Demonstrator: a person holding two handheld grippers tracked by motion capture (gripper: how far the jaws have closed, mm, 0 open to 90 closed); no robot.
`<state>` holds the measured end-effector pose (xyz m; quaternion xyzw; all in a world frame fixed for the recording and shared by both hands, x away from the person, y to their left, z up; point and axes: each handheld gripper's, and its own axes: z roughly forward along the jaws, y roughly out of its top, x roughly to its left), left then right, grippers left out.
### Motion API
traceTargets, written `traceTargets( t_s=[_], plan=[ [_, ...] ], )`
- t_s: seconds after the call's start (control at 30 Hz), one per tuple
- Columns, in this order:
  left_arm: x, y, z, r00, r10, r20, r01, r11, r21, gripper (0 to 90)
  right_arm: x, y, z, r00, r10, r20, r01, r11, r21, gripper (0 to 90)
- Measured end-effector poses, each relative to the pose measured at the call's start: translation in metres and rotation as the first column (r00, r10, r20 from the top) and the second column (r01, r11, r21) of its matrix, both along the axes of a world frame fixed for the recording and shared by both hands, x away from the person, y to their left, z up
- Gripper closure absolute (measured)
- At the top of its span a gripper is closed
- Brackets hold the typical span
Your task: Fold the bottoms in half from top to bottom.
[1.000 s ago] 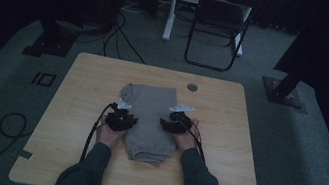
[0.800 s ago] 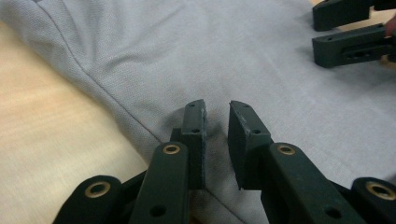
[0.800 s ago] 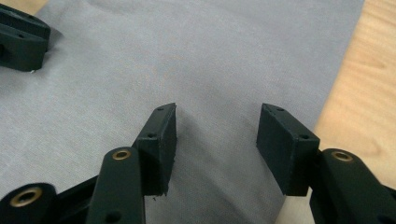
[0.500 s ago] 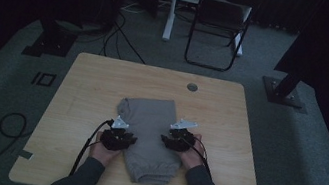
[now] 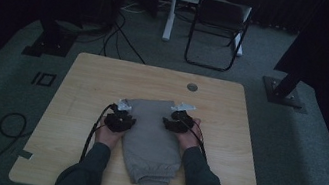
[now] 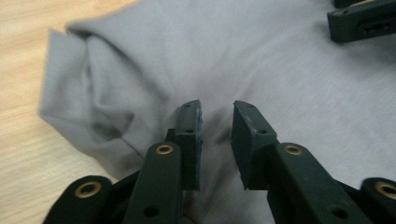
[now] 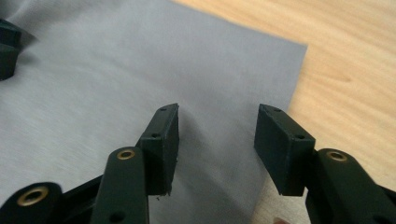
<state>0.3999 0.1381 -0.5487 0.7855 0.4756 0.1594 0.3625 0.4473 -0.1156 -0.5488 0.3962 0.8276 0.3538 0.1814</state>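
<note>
The wooden table (image 5: 103, 82) stands on a dark carpeted floor (image 5: 313, 163), with a folding chair (image 5: 217, 25) beyond its far edge. A small round grommet (image 5: 192, 87) sits near the far edge of the tabletop.

A folded grey garment (image 5: 152, 141) lies flat on the table's near half, centred in front of the person, its elastic-hemmed end toward the near edge.

The left gripper (image 5: 119, 120) rests at the garment's left edge. Its jaws stand slightly apart over the cloth, with a narrow gap between them; a creased fold (image 6: 100, 112) lies just beside them.

The right gripper (image 5: 179, 122) rests at the garment's right edge. Its jaws stand wide apart above the cloth, near the garment's straight edge (image 7: 294, 84), with nothing between them.
</note>
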Motion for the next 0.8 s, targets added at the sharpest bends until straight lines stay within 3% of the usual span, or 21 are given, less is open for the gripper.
traceTargets(
  t_s=[0.17, 0.33, 0.4, 0.43, 0.5, 0.6, 0.67, 0.73, 0.77, 0.8],
  plan=[
    [-0.014, 0.004, 0.001, 0.9988, -0.045, -0.019, 0.045, 0.9989, -0.014, 77.0, -0.017, -0.005, -0.002, 0.9996, 0.027, -0.009, -0.027, 0.999, 0.024, 51.8],
    [-0.037, 0.006, 0.001, 0.9921, -0.121, -0.033, 0.120, 0.9925, -0.023, 77.6, -0.051, -0.013, -0.004, 0.9976, 0.069, 0.001, -0.069, 0.997, 0.028, 52.8],
    [-0.043, 0.006, 0.002, 0.9891, -0.142, -0.036, 0.142, 0.9897, -0.019, 77.6, -0.055, -0.014, -0.003, 0.9972, 0.075, 0.000, -0.075, 0.997, 0.026, 53.0],
    [-0.051, 0.008, 0.005, 0.9870, -0.159, 0.027, 0.159, 0.9873, -0.007, 77.6, -0.066, -0.016, -0.002, 0.9961, 0.088, -0.010, -0.088, 0.996, 0.022, 53.1],
    [-0.051, 0.014, 0.011, 0.9890, -0.122, 0.084, 0.124, 0.9922, -0.015, 77.8, -0.072, -0.016, -0.001, 0.9954, 0.095, -0.017, -0.094, 0.995, 0.014, 53.2],
    [-0.040, 0.023, 0.022, 0.9938, -0.028, 0.107, 0.031, 0.9992, -0.026, 80.0, -0.074, -0.015, 0.001, 0.9955, 0.086, -0.040, -0.086, 0.996, 0.000, 54.5],
    [-0.028, 0.028, 0.026, 0.9949, 0.023, 0.098, -0.021, 0.9996, -0.021, 82.0, -0.074, -0.013, 0.003, 0.9949, 0.085, -0.053, -0.086, 0.996, -0.011, 56.8],
    [-0.016, 0.030, 0.025, 0.9970, 0.058, 0.050, -0.057, 0.9982, -0.017, 82.0, -0.072, -0.012, 0.004, 0.9951, 0.092, -0.037, -0.093, 0.996, -0.014, 58.9],
    [-0.010, 0.030, 0.023, 0.9979, 0.062, 0.018, -0.061, 0.9980, -0.013, 80.4, -0.070, -0.013, 0.005, 0.9959, 0.089, -0.017, -0.089, 0.996, -0.009, 60.5],
    [-0.010, 0.030, 0.023, 0.9979, 0.062, 0.018, -0.061, 0.9980, -0.013, 77.5, -0.070, -0.013, 0.005, 0.9959, 0.089, -0.017, -0.089, 0.996, -0.009, 60.5]
  ],
)
